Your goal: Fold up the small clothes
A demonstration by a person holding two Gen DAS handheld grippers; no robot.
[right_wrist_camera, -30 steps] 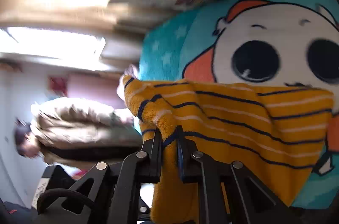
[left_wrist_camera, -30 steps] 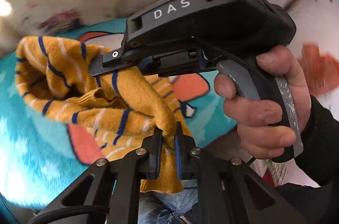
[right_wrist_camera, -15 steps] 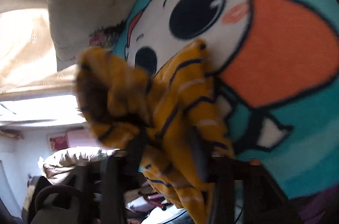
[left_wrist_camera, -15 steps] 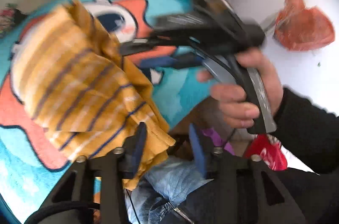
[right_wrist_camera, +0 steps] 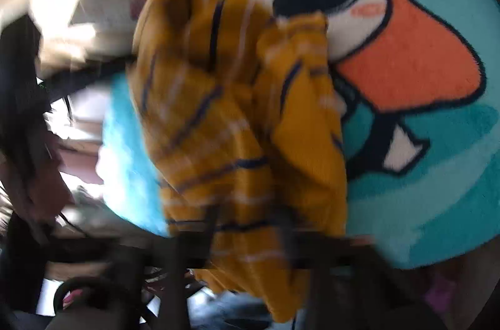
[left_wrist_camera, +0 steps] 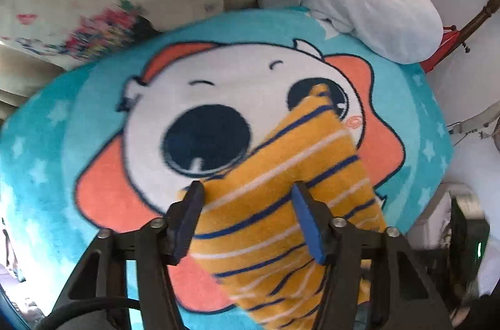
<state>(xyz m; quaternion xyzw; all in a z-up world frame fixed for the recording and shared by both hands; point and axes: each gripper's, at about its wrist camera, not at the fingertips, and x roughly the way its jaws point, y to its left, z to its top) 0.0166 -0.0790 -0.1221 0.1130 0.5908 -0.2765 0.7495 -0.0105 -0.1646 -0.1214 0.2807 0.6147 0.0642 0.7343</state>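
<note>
Two grippers in play, one small piece of clothing: a mustard-yellow knit w/ navy and white stripes (left_wrist_camera: 281, 199). In the left wrist view it lies stretched out over the round cartoon-face rug (left_wrist_camera: 62, 124), running from near the rug's front edge up toward one of the big printed eyes, and it looks flat-ish there. The left gripper (left_wrist_camera: 247, 217) has its jaws spread wide, blue pads on either side of the cloth w/ clear gap, so it's holding nothing, just hovering over the near end. The right wrist view is super blurry: the same garment (right_wrist_camera: 237, 117) hangs bunched and rumpled right in front of the camera w/ the rug behind it. The right gripper (right_wrist_camera: 247, 233) is only a dark smear at the bottom of frame, so tbh I can't tell if it's clamped on the fabric or loose. My guess at the step: somewhere mid-fold, between laying the piece down and taking a new grip. Next move prob needs the left jaws to come down on a clean edge or corner near them, pinch one layer set only, then carry it across w/o dragging the rest. White pillow (left_wrist_camera: 375, 11) sits beyond the rug, out of the way.
</note>
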